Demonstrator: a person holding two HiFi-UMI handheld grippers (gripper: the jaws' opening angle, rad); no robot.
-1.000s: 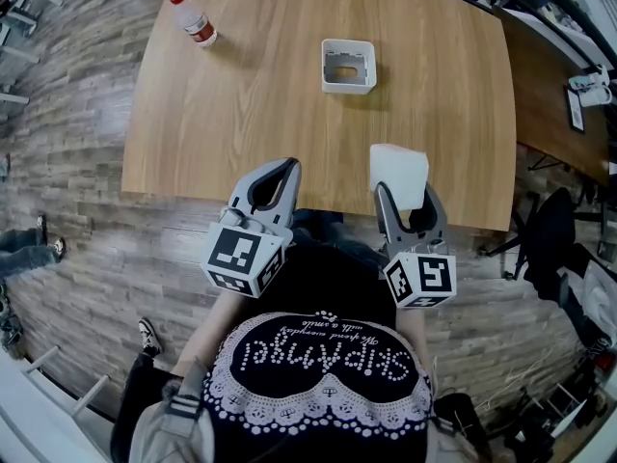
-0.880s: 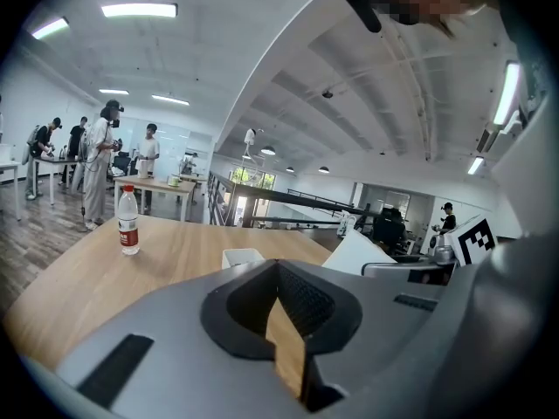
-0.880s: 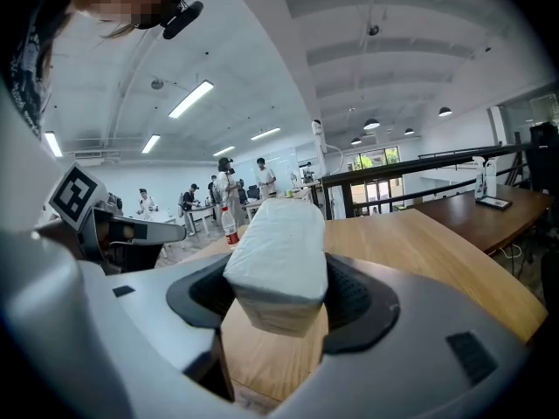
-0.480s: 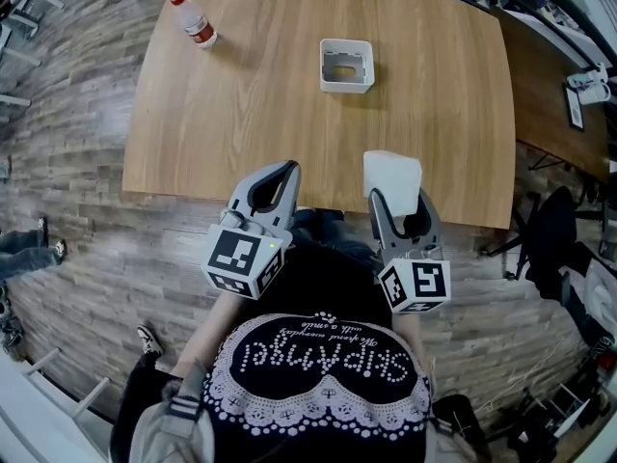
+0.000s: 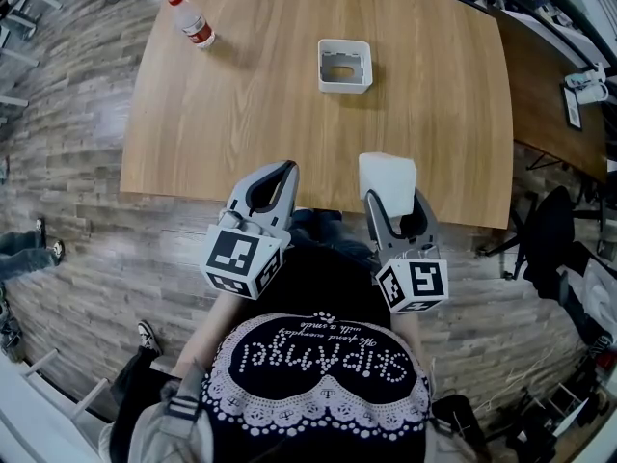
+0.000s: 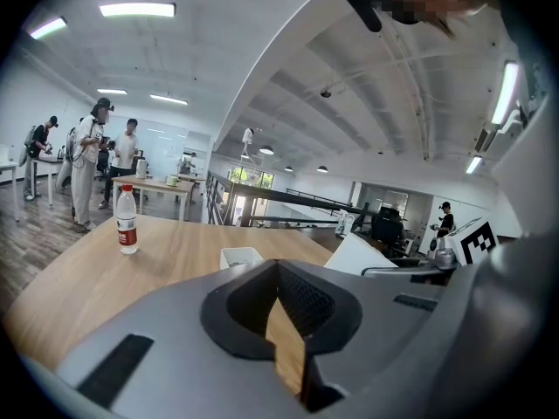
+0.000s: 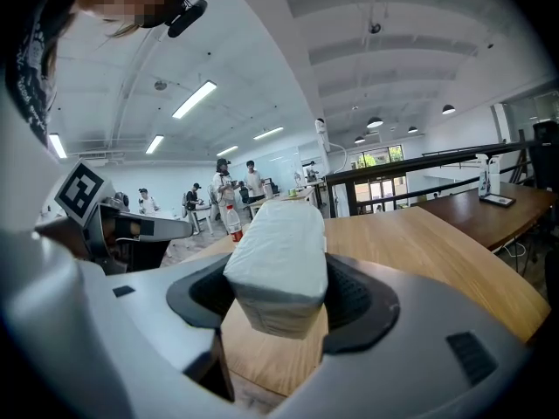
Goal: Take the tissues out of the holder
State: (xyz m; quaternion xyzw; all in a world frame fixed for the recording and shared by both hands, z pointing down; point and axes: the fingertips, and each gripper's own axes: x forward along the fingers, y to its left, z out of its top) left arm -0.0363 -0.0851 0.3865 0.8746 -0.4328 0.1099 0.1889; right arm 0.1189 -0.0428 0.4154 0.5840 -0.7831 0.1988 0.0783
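White tissues (image 5: 388, 172) pinched in right gripper (image 5: 392, 196), left gripper (image 5: 281, 169) jaws together; holder (image 5: 345, 66), bottle (image 5: 193, 19) beyond.

Open-plan office or lab hall, wooden tables (image 5: 241, 114), strip ceiling lights (image 6: 137, 10), plank floor (image 5: 67, 191), office chair (image 5: 546, 237), people (image 6: 91, 160) standing about

Left tongs (image 5: 286, 169) closed and empty, right tongs (image 5: 394, 199) clamped on tissues (image 5: 388, 174), side by side.

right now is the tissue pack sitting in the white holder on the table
No, the holder stands empty, and the tissue pack is clamped between the right gripper's jaws, well away from it.
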